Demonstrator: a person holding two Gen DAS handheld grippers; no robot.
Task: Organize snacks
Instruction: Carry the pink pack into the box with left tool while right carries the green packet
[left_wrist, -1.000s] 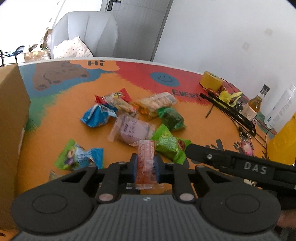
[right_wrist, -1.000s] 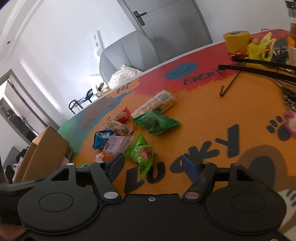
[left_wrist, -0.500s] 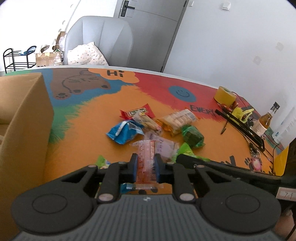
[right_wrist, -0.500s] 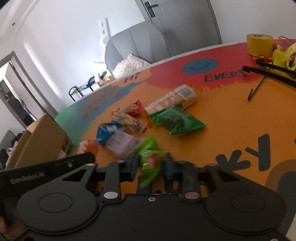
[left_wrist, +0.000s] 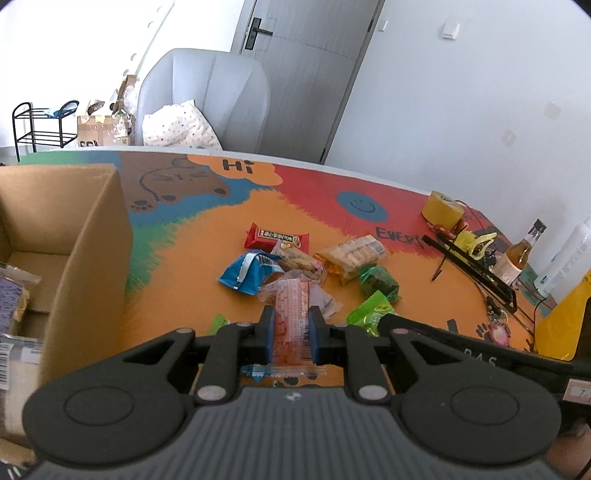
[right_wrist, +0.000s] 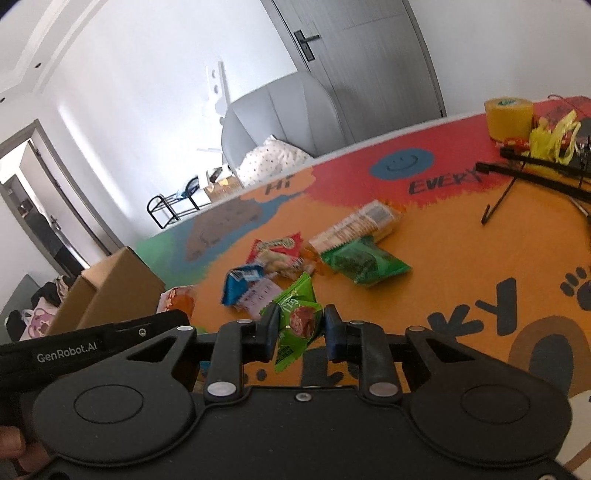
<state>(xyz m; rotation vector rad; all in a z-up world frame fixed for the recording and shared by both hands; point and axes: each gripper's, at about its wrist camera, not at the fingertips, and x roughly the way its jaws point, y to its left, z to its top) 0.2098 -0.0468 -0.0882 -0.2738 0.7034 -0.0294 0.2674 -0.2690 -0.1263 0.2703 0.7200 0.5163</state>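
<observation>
My left gripper (left_wrist: 291, 325) is shut on a red-orange snack packet (left_wrist: 291, 314) and holds it above the table, just right of the open cardboard box (left_wrist: 88, 236). My right gripper (right_wrist: 300, 325) is shut on a bright green snack packet (right_wrist: 299, 321) and lifts it off the table. A pile of snacks lies on the colourful mat: a red bar (left_wrist: 277, 236), a blue packet (left_wrist: 247, 271), a cracker pack (left_wrist: 352, 254), a dark green packet (left_wrist: 378, 280) and a pale purple packet (right_wrist: 258, 295). The box (right_wrist: 110, 288) holds some packets at its bottom.
A yellow tape roll (left_wrist: 442, 210), a black hanger (left_wrist: 469, 264), a glass bottle (left_wrist: 519, 254) and a white bottle (left_wrist: 565, 258) stand at the table's right. A grey chair (left_wrist: 207, 99) is behind the far edge. A yellow bag (left_wrist: 561, 325) is at the right.
My left gripper rose and moved left toward the box with the red-orange packet. My right gripper went from open to shut on the bright green packet and lifted it.
</observation>
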